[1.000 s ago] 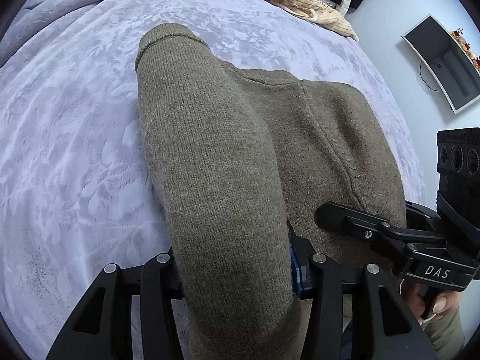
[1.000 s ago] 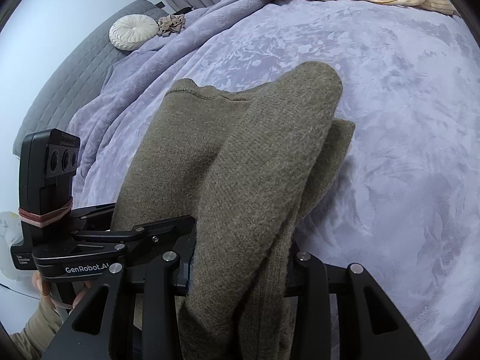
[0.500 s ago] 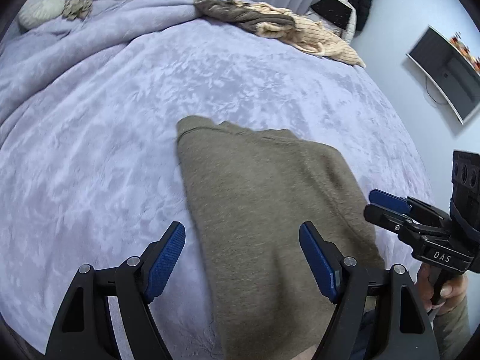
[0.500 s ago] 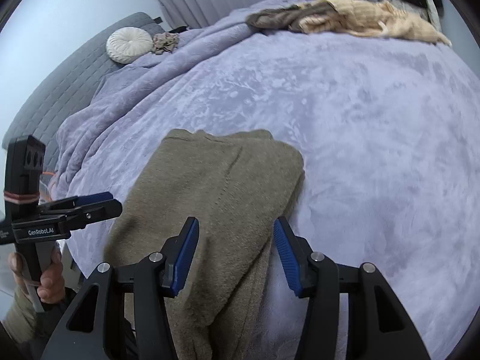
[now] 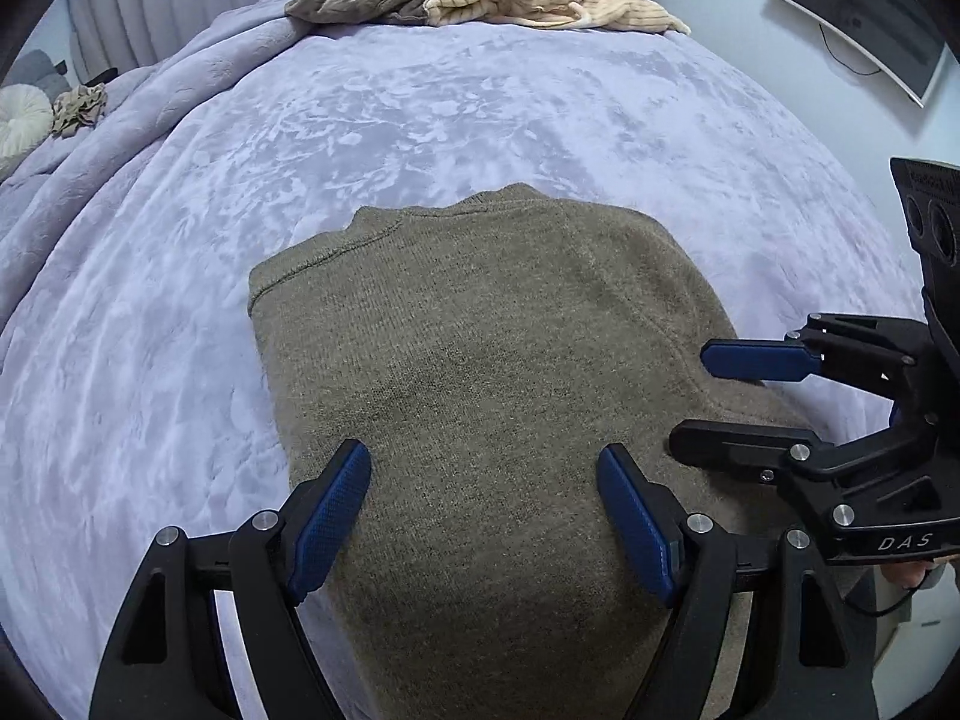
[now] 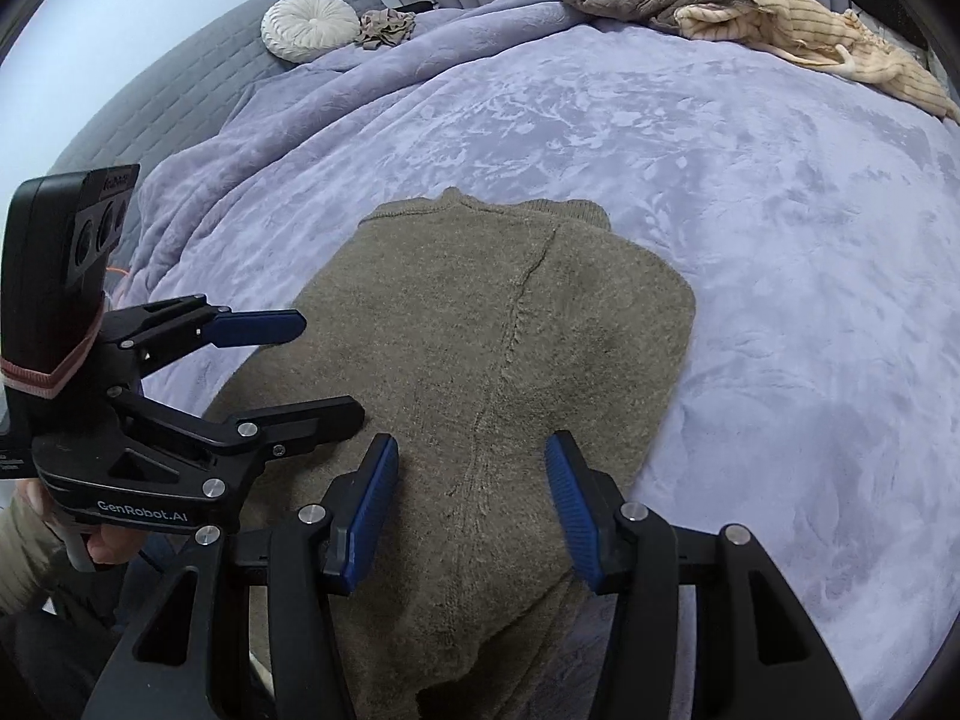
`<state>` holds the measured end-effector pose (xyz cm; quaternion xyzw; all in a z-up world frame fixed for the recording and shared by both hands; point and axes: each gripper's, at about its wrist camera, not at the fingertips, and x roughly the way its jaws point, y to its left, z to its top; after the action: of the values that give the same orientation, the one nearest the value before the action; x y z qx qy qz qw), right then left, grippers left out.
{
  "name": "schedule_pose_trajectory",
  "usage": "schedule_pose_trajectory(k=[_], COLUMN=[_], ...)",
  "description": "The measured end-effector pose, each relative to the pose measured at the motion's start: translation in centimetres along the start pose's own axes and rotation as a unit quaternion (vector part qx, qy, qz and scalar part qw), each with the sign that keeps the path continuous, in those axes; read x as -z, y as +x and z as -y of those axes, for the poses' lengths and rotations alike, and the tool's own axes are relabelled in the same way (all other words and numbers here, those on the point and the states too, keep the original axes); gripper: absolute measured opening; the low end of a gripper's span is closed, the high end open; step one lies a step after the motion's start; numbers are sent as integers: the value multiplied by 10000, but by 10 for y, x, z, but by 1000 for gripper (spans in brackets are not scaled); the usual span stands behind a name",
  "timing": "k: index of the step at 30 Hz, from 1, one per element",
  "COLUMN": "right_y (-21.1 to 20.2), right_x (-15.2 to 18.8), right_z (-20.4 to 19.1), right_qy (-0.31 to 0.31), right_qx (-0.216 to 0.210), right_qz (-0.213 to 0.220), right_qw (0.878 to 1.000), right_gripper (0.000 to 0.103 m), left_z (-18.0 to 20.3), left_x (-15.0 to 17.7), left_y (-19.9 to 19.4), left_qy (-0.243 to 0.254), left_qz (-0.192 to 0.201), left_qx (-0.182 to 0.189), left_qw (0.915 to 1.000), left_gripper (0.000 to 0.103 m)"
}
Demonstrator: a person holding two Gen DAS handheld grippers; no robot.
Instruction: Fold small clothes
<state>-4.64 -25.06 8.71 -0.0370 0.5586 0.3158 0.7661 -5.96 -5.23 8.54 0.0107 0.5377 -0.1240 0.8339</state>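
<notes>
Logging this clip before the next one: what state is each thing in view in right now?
Olive sweater: folded, flat on the bed, released.
Left hand-held gripper: open, holding nothing.
Right hand-held gripper: open, holding nothing.
Cream striped garment: crumpled, unfolded.
Brown garment: crumpled beside it.
Lavender blanket: spread out, bunched at one side.

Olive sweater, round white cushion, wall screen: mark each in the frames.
olive sweater [image 5: 480, 360], left wrist view, middle of the folded knit.
round white cushion [image 6: 309, 24], right wrist view, centre button.
wall screen [image 5: 858, 12], left wrist view, dark panel face.
</notes>
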Motion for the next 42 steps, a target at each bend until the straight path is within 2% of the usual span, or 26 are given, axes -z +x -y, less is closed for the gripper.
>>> schedule_pose_trajectory(k=[5,9,12,15,17,20,24,29,30,31,33,37,42], right_y=[5,-22,-45,-50,-41,-17,-14,-17,-21,-25,-38,-51,-52], right_x=[2,6,22,40,53,69,81,77,74,69,61,44,31], right_z=[-1,-25,-50,-70,-78,-68,-51,-54,-57,-61,-69,-80,-82], right_qy=[-79,-496,-958,-1241,-1430,-1300,-1018,-910,-896,-902,-948,-851,-694], right_qx=[131,292,95,-131,-14,229,-9,63,115,166,286,610,906], right_qz=[4,185,325,260,96,-240,-140,-257,-294,-279,-100,5,-42], right_qw=[9999,9982,9948,9918,9897,9910,9947,9955,9955,9954,9950,9945,9935], right_gripper=[55,56,56,56,56,55,55,55,58,61,81,81,81], left_z=[1,2,2,4,2,-4,-11,-7,-6,-5,-4,-3,-7], left_x=[2,6,12,18,21,25,29,28,27,27,25,22,22], left_y=[-2,-25,-39,-38,-32,-24,-20,-33,-39,-46,-57,-74,-80], left_qy=[2,-45,-99,-1,14,-114,-278,-346,-351,-355,-393,-469,-681], left_qz=[4,91,161,68,1,-82,-110,-61,-17,39,147,235,228], left_qx=[-79,-56,23,-116,-215,-211,-105,-343,-428,-571,-808,-1017,-904], left_qw=[10000,9999,9998,9999,9998,9997,9995,9988,9985,9977,9958,9934,9933], left_gripper=[79,79,79,79,79,79,79,79,79,79,79,79,79])
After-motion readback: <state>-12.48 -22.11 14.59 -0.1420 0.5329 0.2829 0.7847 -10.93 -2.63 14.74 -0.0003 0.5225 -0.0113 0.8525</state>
